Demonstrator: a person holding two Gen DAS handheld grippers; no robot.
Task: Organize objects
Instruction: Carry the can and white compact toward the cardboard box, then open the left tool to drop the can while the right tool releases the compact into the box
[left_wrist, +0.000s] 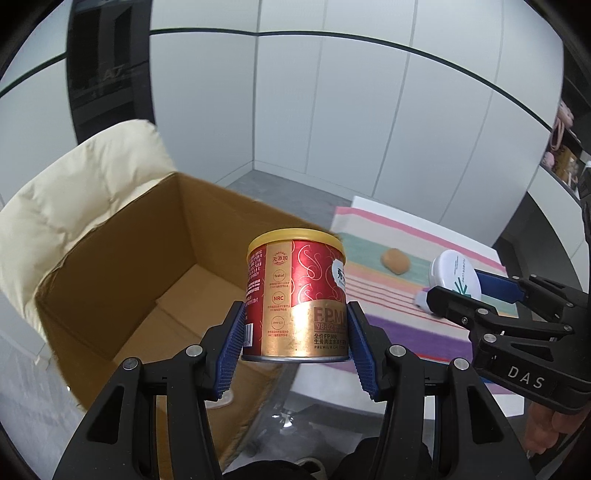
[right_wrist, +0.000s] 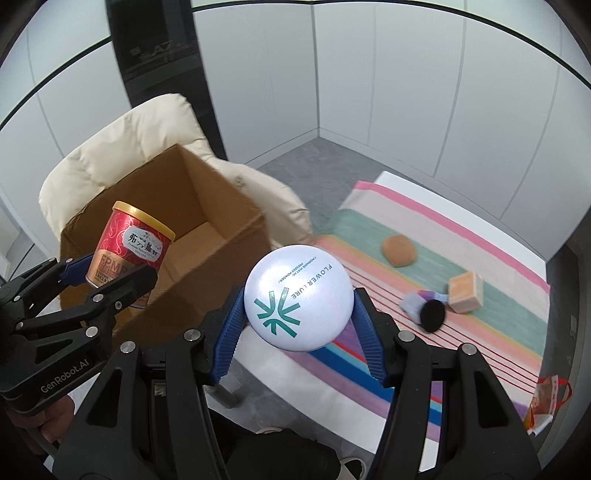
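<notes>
Beside open cardboard box (left_wrist: 122, 266), left claw (left_wrist: 295, 328) gripping can (left_wrist: 295, 295), right claw (right_wrist: 299, 314) gripping compact (right_wrist: 297, 297).

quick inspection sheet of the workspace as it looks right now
surface: white table under a striped cloth
job's things: red and gold can and white round compact, both lifted; open cardboard box looks empty where visible
clutter: brown bun, tan block, black-tipped brush on the cloth; red-handled bag at the table's edge
grippers: left gripper shut on the can; right gripper shut on the compact
cables: nothing seen
surroundings: cream padded chair behind the box, white panelled walls, grey floor
</notes>
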